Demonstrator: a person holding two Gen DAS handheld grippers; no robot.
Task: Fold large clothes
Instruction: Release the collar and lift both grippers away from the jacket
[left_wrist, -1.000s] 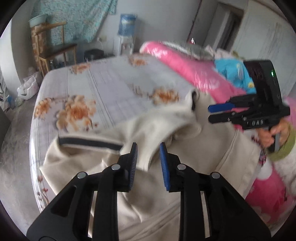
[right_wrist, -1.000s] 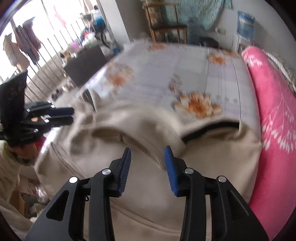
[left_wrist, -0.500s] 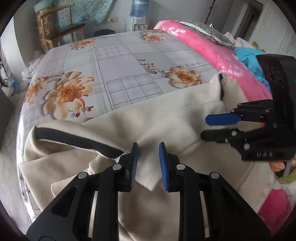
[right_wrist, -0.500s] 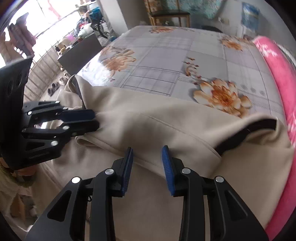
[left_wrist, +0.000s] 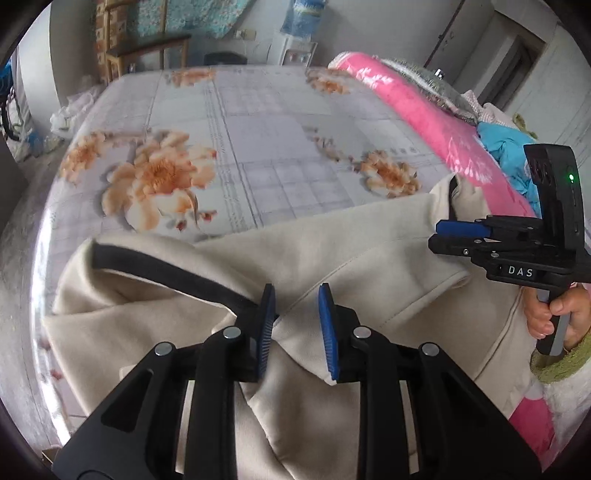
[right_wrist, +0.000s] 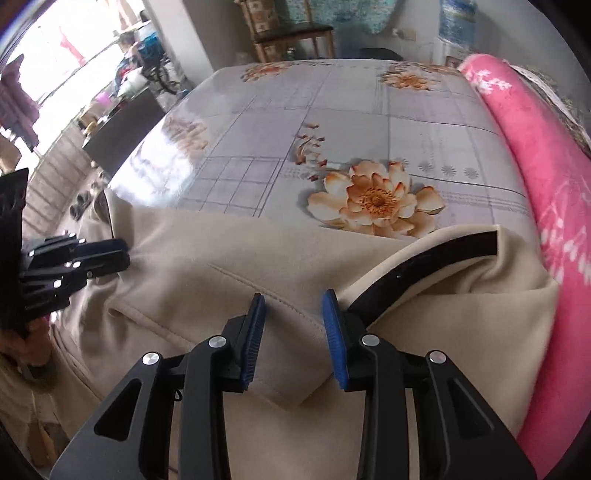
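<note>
Garment: I see the cream garment (left_wrist: 369, 251) spread along the bed's (left_wrist: 258, 122) near edge.
Left claw (left_wrist: 295, 325): clamped on a cloth fold.
Right claw (right_wrist: 295, 332): has been closing, folded edge between, grip unclear.
Fold line: runs sideways, claw to claw.

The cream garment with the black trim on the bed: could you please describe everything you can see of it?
The cream garment with black trim is a large, soft, thick-looking piece with stitched seams and a black band along one edge. It lies crumpled and partly folded over itself at the near end of the flower-printed bedsheet, its right side against the pink blanket. A fold of it sits between the jaws of the left gripper and another between those of the right gripper.
</note>
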